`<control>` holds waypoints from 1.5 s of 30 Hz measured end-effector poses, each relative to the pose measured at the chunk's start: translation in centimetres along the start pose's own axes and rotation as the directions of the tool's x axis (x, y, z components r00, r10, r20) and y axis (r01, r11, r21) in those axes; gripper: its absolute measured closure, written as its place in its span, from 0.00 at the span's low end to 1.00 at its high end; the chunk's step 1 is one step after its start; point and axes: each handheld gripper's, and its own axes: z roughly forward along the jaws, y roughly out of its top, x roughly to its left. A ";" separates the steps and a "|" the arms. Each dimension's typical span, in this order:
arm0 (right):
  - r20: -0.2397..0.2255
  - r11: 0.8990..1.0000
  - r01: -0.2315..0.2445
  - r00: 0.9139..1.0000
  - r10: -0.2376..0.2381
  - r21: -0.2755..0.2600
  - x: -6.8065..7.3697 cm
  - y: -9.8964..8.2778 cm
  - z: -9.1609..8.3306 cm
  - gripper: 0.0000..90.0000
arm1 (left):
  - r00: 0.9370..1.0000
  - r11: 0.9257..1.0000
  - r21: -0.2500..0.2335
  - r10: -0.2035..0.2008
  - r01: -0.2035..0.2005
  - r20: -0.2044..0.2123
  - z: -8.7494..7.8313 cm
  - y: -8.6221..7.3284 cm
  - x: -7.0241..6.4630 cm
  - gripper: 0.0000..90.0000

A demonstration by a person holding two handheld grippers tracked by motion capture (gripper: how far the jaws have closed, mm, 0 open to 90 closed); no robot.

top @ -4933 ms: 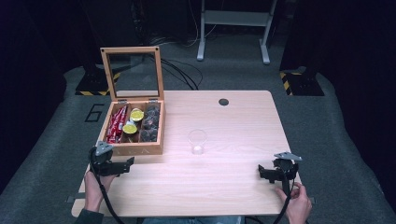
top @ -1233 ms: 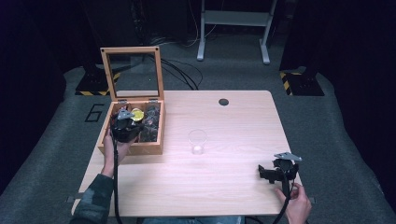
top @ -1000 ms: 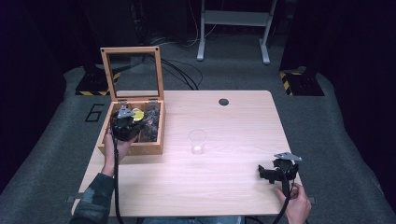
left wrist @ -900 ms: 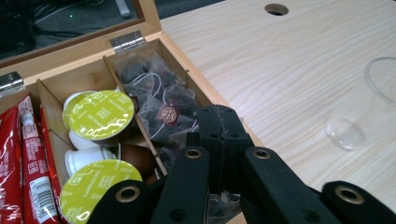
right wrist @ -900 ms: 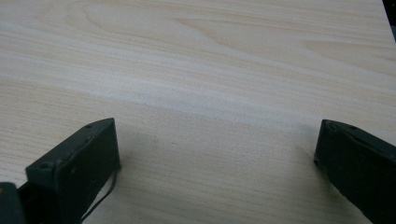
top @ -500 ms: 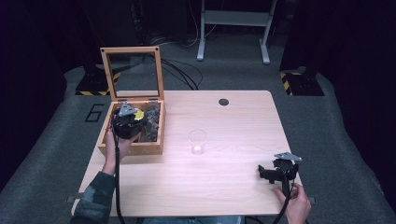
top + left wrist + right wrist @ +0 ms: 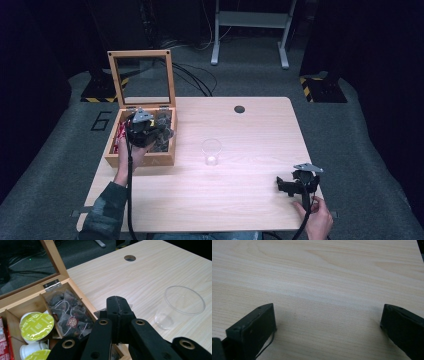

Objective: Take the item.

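The left gripper (image 7: 117,312) has its jaws pressed tight together over the wooden box (image 7: 142,159), and a bit of clear wrapper peeks out beside them, so I cannot tell if they pinch a tea bag. More tea bags (image 7: 68,317) lie in the box just below. The clear cup (image 7: 181,306) stands near. The right gripper (image 7: 327,325) is wide open, low over the bare table (image 7: 324,277)

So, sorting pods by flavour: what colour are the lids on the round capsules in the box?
Yellow-green lids on the capsules, clearest in the left gripper view.
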 end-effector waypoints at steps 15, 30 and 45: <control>0.000 1.000 0.000 1.000 0.000 0.000 0.0 0.0 0.0 0.00 | 0.998 0.999 -0.012 0.032 -0.031 0.051 0.8 1.6 -2.0 1.00; 0.000 1.000 0.003 1.000 -0.003 -0.002 0.0 0.0 0.0 0.00 | 0.991 0.997 -0.014 0.078 -0.077 0.104 2.6 2.8 -4.8 1.00; 0.000 1.000 0.001 1.000 -0.001 -0.001 0.0 0.0 0.0 0.00 | 0.983 0.994 -0.006 0.108 -0.108 0.151 4.1 3.4 -7.0 1.00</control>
